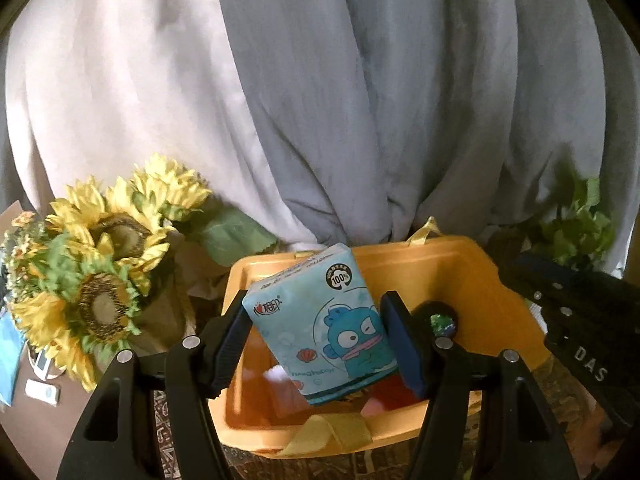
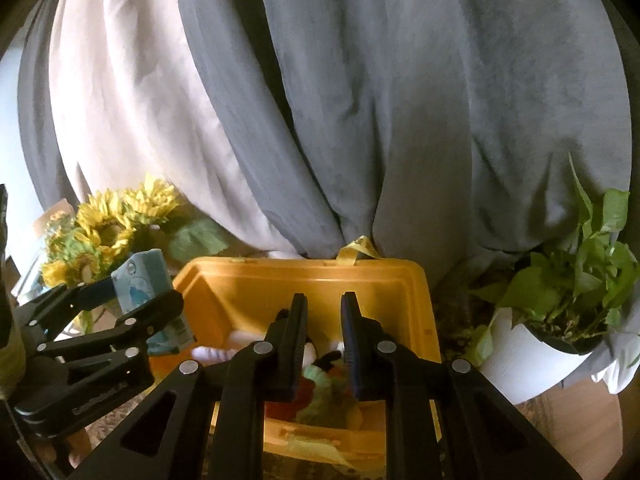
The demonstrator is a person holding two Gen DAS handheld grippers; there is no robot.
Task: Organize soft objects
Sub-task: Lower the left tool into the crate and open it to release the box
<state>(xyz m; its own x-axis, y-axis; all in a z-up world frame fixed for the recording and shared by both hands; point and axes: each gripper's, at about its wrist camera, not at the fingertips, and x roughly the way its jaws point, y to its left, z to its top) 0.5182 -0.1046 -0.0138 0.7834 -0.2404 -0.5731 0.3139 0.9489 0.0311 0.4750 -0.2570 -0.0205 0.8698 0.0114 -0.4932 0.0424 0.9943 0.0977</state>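
Above the yellow bin (image 1: 460,264), left claw (image 1: 316,344) grips a tilted tissue pack (image 1: 320,328); right claw (image 2: 324,340) seemingly gapes empty.

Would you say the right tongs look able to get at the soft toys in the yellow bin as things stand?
Probably yes. The right tongs hang empty, slightly parted, directly over the open yellow bin, toys just below. The left tongs hold the tissue pack off to one side.

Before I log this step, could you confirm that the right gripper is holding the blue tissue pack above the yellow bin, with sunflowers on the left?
Not quite: the left gripper holds the blue tissue pack, its jaws clamped on the pack's sides, as the left wrist view shows. The right gripper holds nothing. The pack is above the yellow bin, and the sunflowers are on the left.
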